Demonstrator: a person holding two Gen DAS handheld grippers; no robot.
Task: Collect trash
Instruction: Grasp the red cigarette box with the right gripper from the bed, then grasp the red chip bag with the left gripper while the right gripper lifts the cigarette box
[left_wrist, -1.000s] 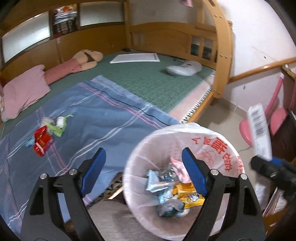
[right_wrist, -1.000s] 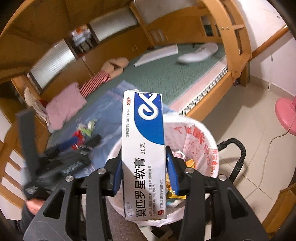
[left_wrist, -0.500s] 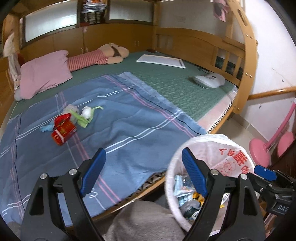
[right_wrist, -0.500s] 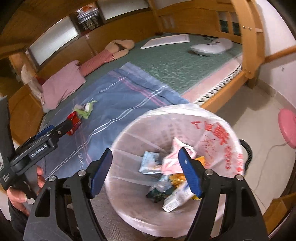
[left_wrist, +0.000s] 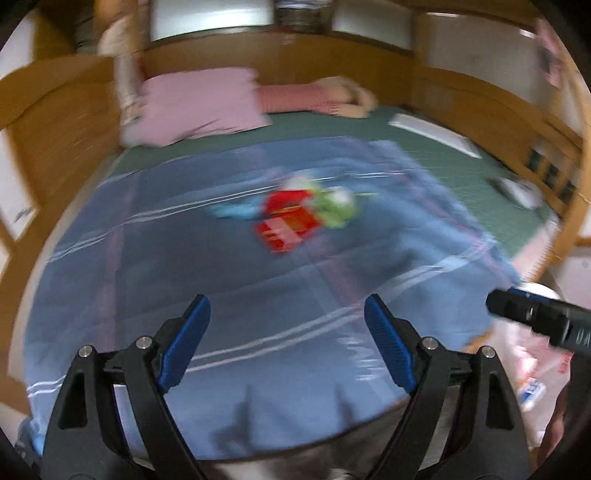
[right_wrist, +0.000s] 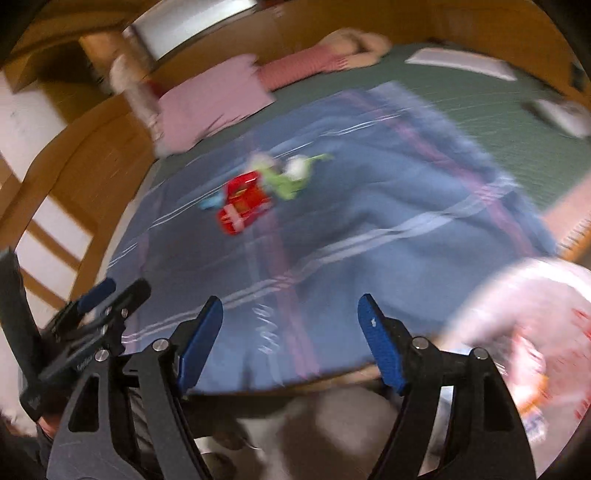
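Several scraps left mid-frame on the blue striped blanket (left_wrist: 229, 302): a red crinkled foil wrapper (left_wrist: 286, 223) touching green-and-white crumpled packaging (left_wrist: 334, 206). Light, soft, slippery; pinch a raised fold. Left tool (left_wrist: 286, 343) and right tool (right_wrist: 291, 339) both gape, empty, the right's jaws having just widened.

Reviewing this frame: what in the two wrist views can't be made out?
- Red packet, left wrist view: motion blur wipes out its print.
- Green scrap, right wrist view: blurred, its kind unclear.
- Lined bin, right wrist view: cut by the frame edge and smeared; contents unreadable.
- Right gripper, left wrist view: only its tip shows, the rest cut off.
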